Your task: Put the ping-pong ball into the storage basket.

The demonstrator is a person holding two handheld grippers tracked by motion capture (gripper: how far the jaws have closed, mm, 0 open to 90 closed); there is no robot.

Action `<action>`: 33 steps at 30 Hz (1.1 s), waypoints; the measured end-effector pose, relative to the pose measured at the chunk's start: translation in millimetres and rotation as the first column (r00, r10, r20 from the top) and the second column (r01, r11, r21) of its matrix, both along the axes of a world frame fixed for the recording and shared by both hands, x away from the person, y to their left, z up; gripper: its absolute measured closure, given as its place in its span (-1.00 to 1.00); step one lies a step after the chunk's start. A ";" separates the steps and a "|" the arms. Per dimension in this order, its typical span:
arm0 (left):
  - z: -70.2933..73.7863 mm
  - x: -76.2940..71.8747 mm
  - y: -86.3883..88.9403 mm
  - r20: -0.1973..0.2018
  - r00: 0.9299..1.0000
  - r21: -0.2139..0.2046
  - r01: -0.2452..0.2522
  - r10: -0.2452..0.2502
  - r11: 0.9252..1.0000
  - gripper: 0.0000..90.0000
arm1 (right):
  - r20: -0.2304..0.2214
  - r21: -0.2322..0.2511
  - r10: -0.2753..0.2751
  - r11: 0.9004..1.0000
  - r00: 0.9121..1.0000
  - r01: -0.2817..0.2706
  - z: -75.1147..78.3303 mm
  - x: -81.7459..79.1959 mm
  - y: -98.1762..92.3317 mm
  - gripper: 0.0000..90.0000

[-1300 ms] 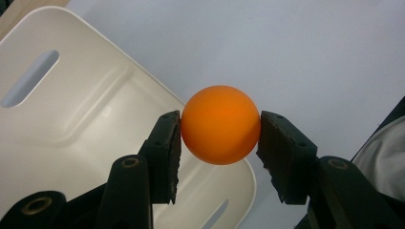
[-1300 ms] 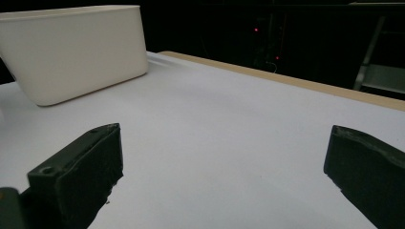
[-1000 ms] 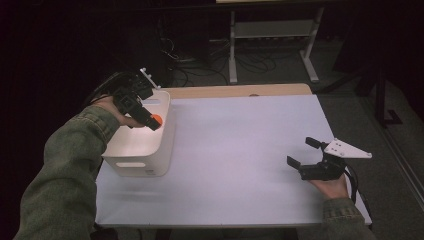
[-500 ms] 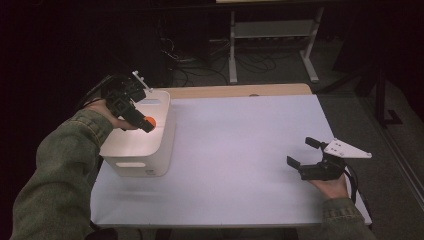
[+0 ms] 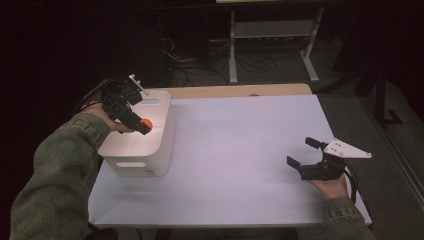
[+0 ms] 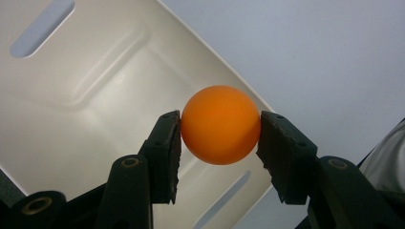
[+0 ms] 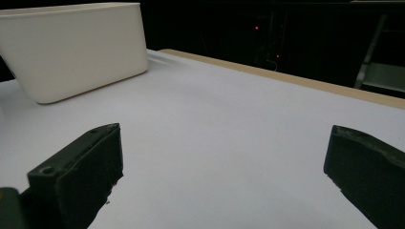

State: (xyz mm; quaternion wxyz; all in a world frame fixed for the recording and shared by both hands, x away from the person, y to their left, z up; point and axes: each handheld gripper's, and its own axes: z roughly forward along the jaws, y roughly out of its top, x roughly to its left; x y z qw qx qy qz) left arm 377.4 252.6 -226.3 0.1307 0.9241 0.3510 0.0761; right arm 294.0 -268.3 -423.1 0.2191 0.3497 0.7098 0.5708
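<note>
Over the white bin (image 5: 150, 145), left gripper (image 6: 220, 133) jaws clamped on orange ball (image 6: 220, 125); right gripper (image 7: 224, 176) jaws wide, empty.

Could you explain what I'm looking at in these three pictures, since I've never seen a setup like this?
A person sits at a table holding a two-jaw gripping tool in each hand. The wide picture comes from a camera overhead; the other two come from cameras riding on the tools. On the white tabletop stands a cream plastic bin. The left gripper is clamped on an orange ball and holds it above the bin's opening. The right gripper rests low at the table's near right edge, jaws wide apart, with nothing between them.
</note>
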 end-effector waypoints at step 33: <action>-38.4 3.2 5.7 -0.036 0.999 0.009 -0.017 0.018 1.000 0.12 | -0.002 -0.004 0.002 1.000 1.000 -0.002 -0.4 0.1 0.6 -1.00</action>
